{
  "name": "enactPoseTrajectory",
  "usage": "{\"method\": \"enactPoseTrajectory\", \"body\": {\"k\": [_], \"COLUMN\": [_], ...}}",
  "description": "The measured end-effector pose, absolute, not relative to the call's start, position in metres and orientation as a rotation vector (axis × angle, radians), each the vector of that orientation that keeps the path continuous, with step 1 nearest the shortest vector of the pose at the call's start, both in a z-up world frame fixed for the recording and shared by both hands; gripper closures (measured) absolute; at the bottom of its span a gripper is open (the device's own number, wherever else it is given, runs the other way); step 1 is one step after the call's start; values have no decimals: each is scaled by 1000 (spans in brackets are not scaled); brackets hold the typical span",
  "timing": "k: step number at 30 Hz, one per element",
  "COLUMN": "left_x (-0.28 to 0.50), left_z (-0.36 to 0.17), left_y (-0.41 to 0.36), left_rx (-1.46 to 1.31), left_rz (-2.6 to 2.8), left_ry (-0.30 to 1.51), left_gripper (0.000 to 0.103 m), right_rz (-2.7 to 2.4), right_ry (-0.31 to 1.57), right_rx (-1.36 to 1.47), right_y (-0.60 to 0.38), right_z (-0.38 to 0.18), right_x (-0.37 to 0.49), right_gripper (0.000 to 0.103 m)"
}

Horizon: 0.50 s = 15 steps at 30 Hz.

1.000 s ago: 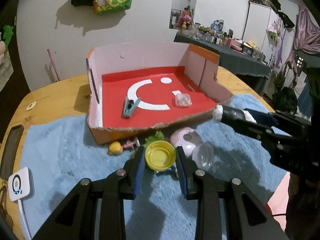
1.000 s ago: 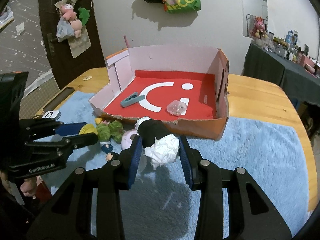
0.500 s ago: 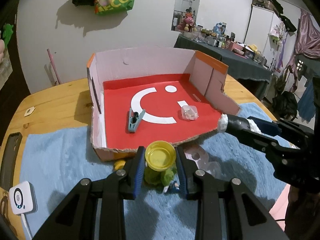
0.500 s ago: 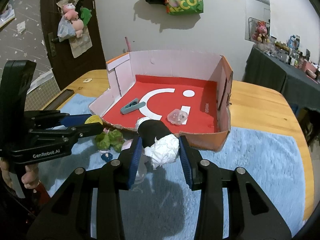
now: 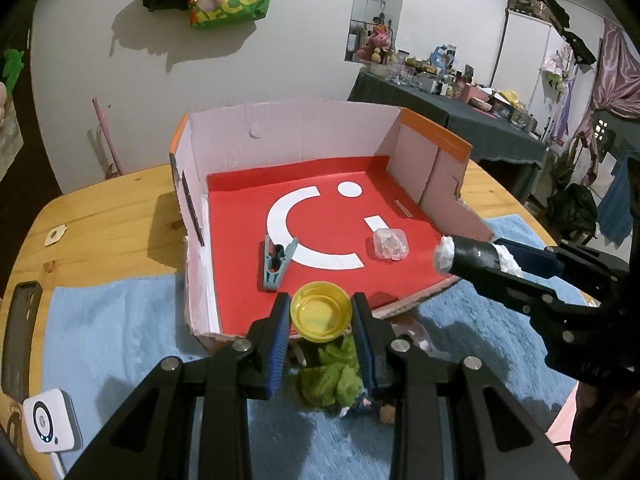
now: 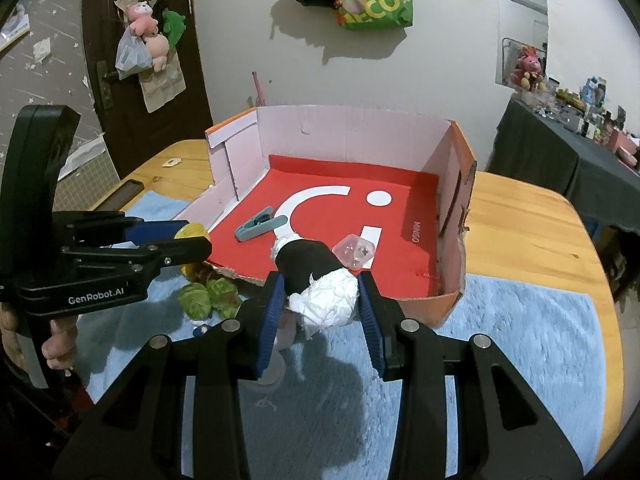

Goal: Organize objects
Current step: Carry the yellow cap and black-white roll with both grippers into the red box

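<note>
My left gripper (image 5: 321,320) is shut on a yellow round lid (image 5: 321,316), held just at the torn front edge of the cardboard box (image 5: 280,128). My right gripper (image 6: 322,300) is shut on a black roll with white paper ends (image 6: 312,268); its far end reaches over the box's front edge. Inside the box, on the red floor with white marks, a teal clip (image 5: 276,264) lies at the left and a small clear plastic case (image 5: 390,244) at the right. The left gripper (image 6: 188,236) with the lid also shows at the left of the right wrist view.
Green crumpled pieces (image 5: 328,376), a pale pink capsule part (image 5: 412,336) and a tiny figure lie on the blue rug (image 5: 120,320) in front of the box. A white device (image 5: 50,424) and a black phone (image 5: 22,332) sit at the table's left edge.
Both grippers have moved forward toward the box, each still holding its object. The yellow lid has come up off the pile on the rug to the box's front edge.
</note>
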<state>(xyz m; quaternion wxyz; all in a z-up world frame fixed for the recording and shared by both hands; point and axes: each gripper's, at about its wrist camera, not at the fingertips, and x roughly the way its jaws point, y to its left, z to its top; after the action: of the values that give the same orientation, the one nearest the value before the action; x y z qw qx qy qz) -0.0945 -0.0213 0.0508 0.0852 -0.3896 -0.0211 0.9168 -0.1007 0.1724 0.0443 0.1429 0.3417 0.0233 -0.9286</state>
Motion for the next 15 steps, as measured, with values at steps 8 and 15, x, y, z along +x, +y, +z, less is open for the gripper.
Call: {"method": "enactPoseTrajectory", "body": {"k": [8,15], "left_x": [-111,-125], "left_z": [50,44], "left_y": [-23,-21], "left_rx": [-1183,-1226], "left_rz": [2725,2699], "left_ry": [-61,-49], "left_gripper": [71,71], "right_rz": [-2665,-2641], "right_ry": [94,111], "right_rx": [991,1018], "right_y": [169,167], "right_z": [44,40], "right_x": [-113,-129], "right_gripper": [67,67]}}
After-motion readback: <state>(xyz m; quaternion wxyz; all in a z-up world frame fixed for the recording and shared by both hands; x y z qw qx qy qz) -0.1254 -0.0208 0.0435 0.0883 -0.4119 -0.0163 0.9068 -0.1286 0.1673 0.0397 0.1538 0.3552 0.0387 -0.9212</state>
